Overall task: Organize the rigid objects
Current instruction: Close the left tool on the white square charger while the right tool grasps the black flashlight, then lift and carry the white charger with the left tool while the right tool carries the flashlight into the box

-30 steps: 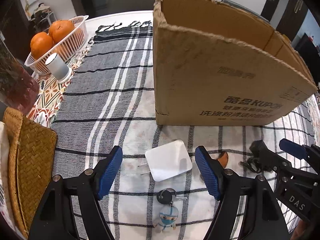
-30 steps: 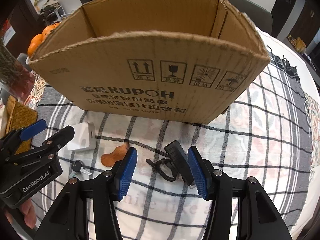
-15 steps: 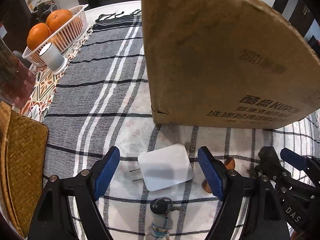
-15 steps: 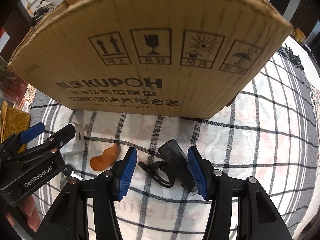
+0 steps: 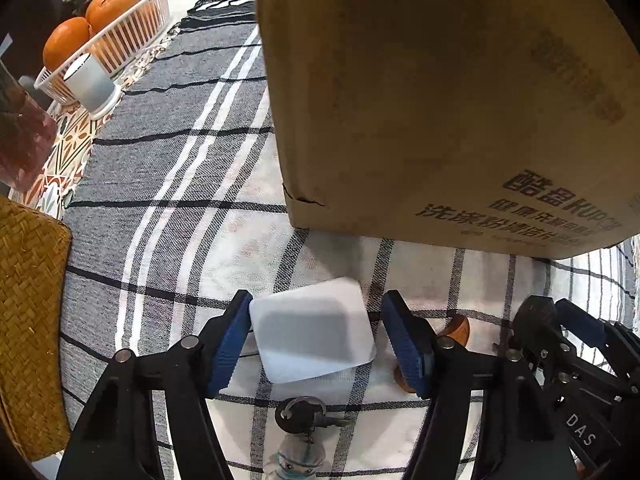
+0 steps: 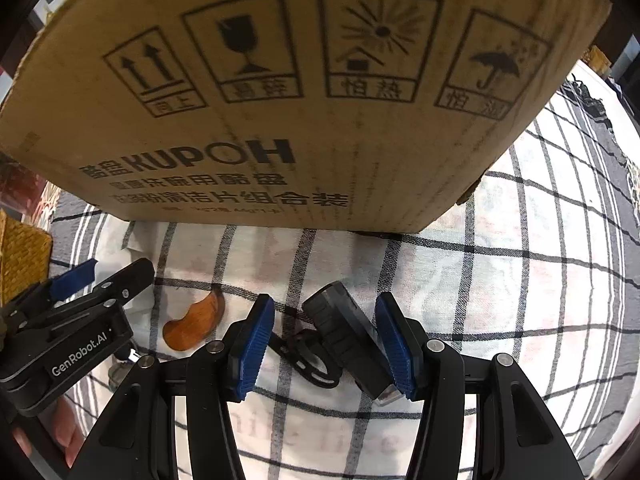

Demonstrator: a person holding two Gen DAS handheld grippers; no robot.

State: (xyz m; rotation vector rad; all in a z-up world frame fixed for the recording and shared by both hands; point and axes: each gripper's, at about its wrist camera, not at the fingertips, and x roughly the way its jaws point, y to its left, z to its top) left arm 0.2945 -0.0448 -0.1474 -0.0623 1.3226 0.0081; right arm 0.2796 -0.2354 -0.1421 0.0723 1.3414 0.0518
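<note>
Both tongs have dropped closer to the worktop (image 5: pixel 192 184) over the last second, so the cardboard box (image 6: pixel 312 112) now fills the top of each view and its open mouth is out of sight. The left tongs (image 5: pixel 316 340) stand spread around the white plug adapter (image 5: pixel 312 338), the left pad touching or nearly touching its edge and the right pad still apart from it. The right tongs (image 6: pixel 326 344) stand spread on either side of the black clip-on light (image 6: pixel 348 344), whose strap loops out toward the left pad; neither pinches anything yet.

Judging by how things lie, the sorting has hardly begun. The adapter, the light, the brown wooden piece (image 6: pixel 194 322) and the key with its little figure charm (image 5: pixel 302 420) all lie on the checked cloth in front of the box, and whether anything is inside it cannot be seen.

Printed on the box front are "KUPOH", lines of Chinese text below it, and four handling pictograms: arrows up, a wine glass, a sun, an umbrella. The left tool reads "GenRobot.AI"; the right one reads "DAS".
</note>
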